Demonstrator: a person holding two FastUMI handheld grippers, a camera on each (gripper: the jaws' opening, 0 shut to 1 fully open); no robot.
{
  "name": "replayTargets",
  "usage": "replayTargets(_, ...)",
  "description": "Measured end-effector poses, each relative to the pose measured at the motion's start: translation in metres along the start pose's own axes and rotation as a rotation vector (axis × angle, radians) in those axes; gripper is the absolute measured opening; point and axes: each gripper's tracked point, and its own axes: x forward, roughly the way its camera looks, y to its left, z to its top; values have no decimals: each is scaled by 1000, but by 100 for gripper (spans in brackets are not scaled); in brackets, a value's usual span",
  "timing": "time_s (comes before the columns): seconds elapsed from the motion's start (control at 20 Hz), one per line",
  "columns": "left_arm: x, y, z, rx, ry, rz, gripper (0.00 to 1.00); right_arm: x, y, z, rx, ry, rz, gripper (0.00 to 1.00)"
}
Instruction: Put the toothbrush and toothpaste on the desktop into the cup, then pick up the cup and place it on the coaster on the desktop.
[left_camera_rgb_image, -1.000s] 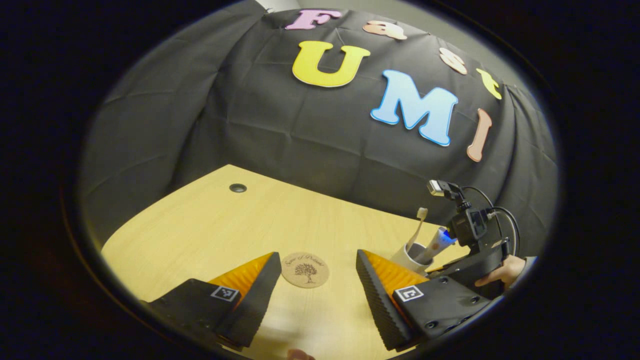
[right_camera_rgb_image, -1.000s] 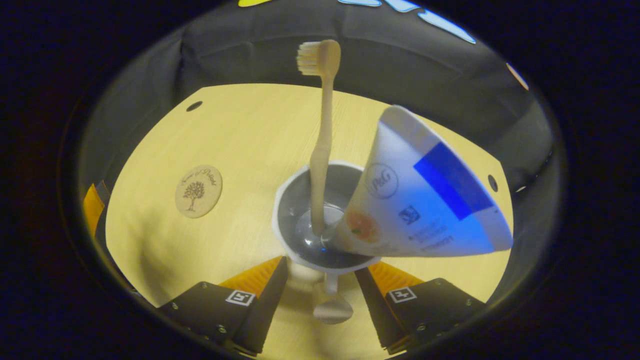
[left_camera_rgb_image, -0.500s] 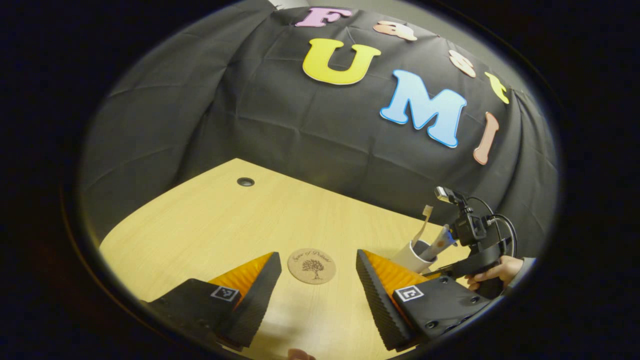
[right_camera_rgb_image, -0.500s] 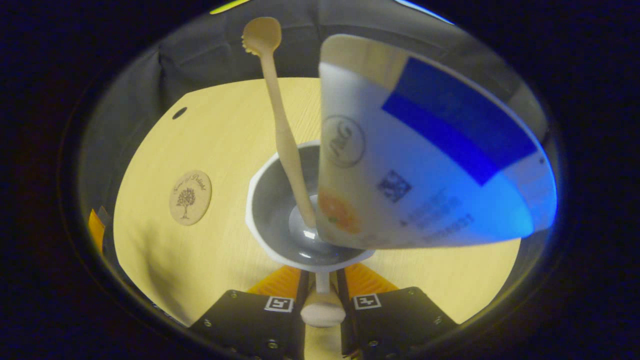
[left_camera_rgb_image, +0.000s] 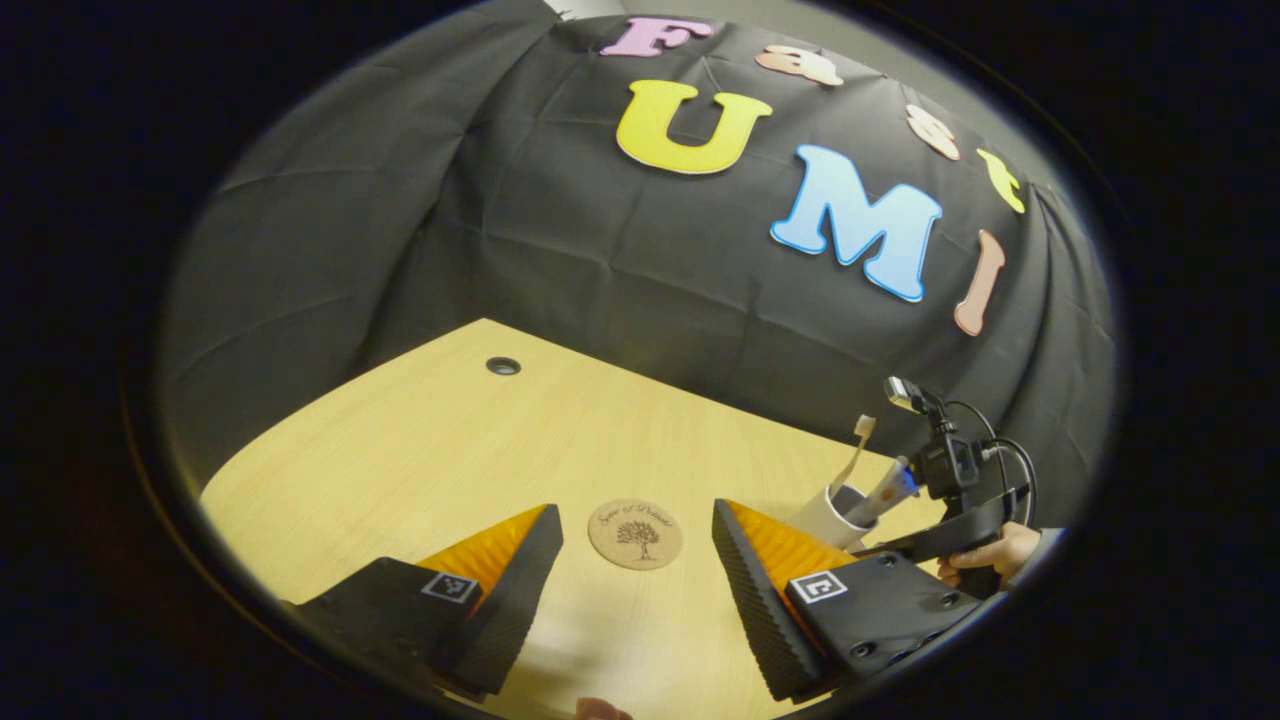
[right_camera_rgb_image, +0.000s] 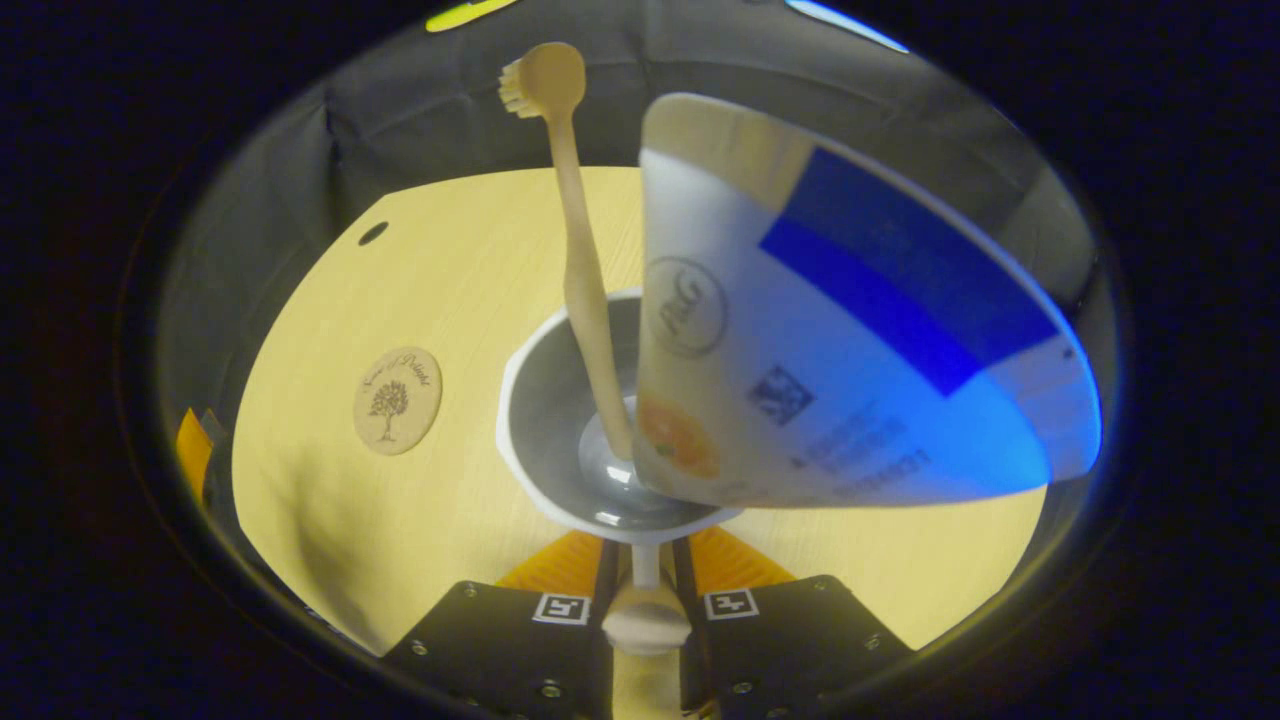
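Step in hand: lift white plastic cup (right_camera_rgb_image: 560, 430) by its handle and carry it to round cork coaster w/ tree print (right_camera_rgb_image: 397, 400). Judging from the close pinch on the handle, this is the start of the carry.
How to do it well: keep cup upright, move slow. Tall contents make it top-heavy; a pinch on a thin handle prob lets the cup swing. Approach coaster from above, centre cup base on it, set flat before letting go.
Right gripper (right_camera_rgb_image: 645, 600): clenched, fingers nearly together, one on each side of the cup's handle (right_camera_rgb_image: 645, 625), pressing it. Cup sits straight ahead of the fingertips, rim just beyond them.
Cup contents: beige toothbrush (right_camera_rgb_image: 580, 270) stands inside, bristle head up and leaning a bit left. White-and-blue toothpaste tube (right_camera_rgb_image: 840, 350) also in, wide crimped end up, leaning right toward the cam.
Cup on desk or lifted: can't tell from right gripper view.
Coaster rel. to right gripper: ahead and to the left, near the cup but apart, on light wooden desktop (right_camera_rgb_image: 450, 280).
Left gripper (left_camera_rgb_image: 637, 590): released, fingers wide apart, holding nothing, touching nothing seen. Coaster lies just ahead between its fingertips.
From left gripper view: cup w/ brush and tube is ahead to the right, w/ a hand (left_camera_rgb_image: 985, 555) holding the right gripper there.
Risk: tube or brush tipping out if cup tilts.
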Motion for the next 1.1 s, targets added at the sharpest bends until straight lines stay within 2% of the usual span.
replayTargets(0.3, -12, 12, 0, -20, -3, 16, 97, -7, 35, 11, -28, -30, 35, 26)
replayTargets(0.35, -13, 16, 3, -21, -5, 18, 97, -8, 41, 15, -42, -35, 39, 30)
replayTargets(0.5, -18, 30, 7, -21, -12, 31, 97, -8, 69, 20, -65, -39, 69, 22)
replayTargets(0.6, -24, 41, 9, -27, -17, 41, 97, -8, 88, 23, -78, -37, 92, 30)
replayTargets(0.65, -27, 47, 11, -29, -20, 48, 97, -8, 97, 25, -89, -36, 100, 30)
replayTargets(0.7, -31, 53, 13, -31, -23, 54, 97, -7, 106, 27, -100, -38, 107, 26)
replayTargets(0.85, -41, 74, 16, -26, -31, 79, 97, 2, 133, 35, -127, -44, 127, 26)
replayTargets(0.9, -43, 80, 16, -28, -32, 86, 93, 5, 139, 37, -135, -44, 131, 26)
replayTargets(0.95, -45, 87, 18, -34, -35, 92, 97, 6, 143, 38, -142, -44, 133, 26)
replayTargets(1.0, -49, 92, 18, -39, -37, 99, 93, 6, 148, 39, -150, -41, 134, 26)
replayTargets(1.05, -50, 98, 18, -42, -40, 105, 97, 6, 153, 41, -158, -39, 134, 26)
replayTargets(1.1, -54, 103, 20, -44, -43, 110, 97, 8, 157, 41, -164, -37, 130, 26)
